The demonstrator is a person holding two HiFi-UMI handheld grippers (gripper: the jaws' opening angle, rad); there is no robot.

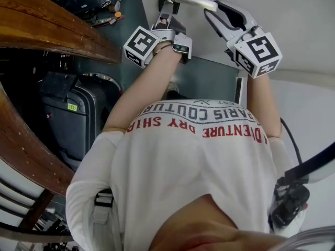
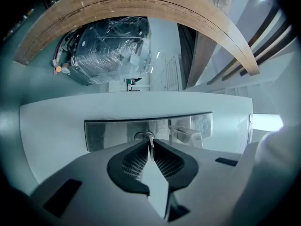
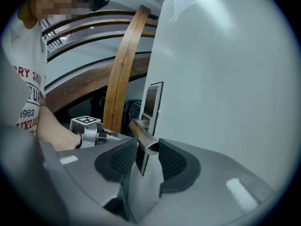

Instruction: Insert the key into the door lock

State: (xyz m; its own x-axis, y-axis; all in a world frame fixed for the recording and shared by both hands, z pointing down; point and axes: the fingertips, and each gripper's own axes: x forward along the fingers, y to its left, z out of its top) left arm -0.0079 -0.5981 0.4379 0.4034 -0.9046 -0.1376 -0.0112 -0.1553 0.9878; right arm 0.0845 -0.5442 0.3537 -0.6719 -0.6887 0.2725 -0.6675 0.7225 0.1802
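Note:
A small silver key (image 2: 150, 149) stands edge-on between the pads of my left gripper (image 2: 150, 142), which is shut on it. Its tip sits at the keyhole (image 2: 143, 136) in the brushed metal lock plate (image 2: 108, 133) on the white door (image 2: 56, 117); how deep it goes is hidden. The steel door handle (image 2: 189, 135) juts out just right of the keyhole. My right gripper (image 3: 146, 150) has its pads closed on the end of that handle (image 3: 145, 138). In the head view the left gripper (image 1: 167, 13) is at the lock and the right gripper (image 1: 213, 10) on the handle (image 1: 194, 2).
Curved wooden stair rails (image 1: 52, 33) sweep along the left. A black suitcase (image 1: 68, 119) stands below them. A plastic-wrapped bundle (image 2: 113, 51) lies beyond the door. The person's white printed shirt (image 1: 199, 161) fills the lower head view, with a black cable and device (image 1: 288, 203) at the right.

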